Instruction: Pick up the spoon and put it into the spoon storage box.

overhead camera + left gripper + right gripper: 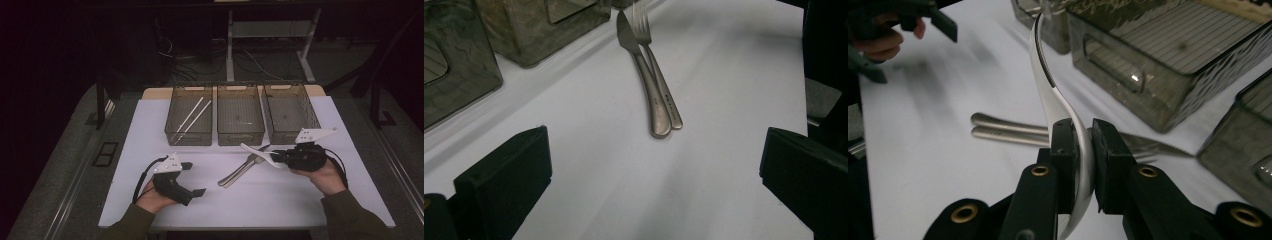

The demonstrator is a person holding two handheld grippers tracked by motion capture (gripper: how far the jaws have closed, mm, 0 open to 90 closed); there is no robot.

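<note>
My right gripper (274, 157) (1086, 140) is shut on a white curved spoon (255, 151) (1048, 85), held a little above the white mat and pointing left, in front of the bins. Below and to the left of it a metal knife (644, 75) and fork (663, 85) lie side by side on the mat (242, 170). My left gripper (195, 178) (654, 185) rests low at the front left, jaws open wide with nothing between them, facing the knife and fork.
Three dark see-through bins stand in a row at the back of the mat: the left bin (187, 139) holds two white chopsticks (192, 117); the middle bin (240, 137) and the right bin (290, 137) stand beside it. Table edges drop off around the white mat (150, 200).
</note>
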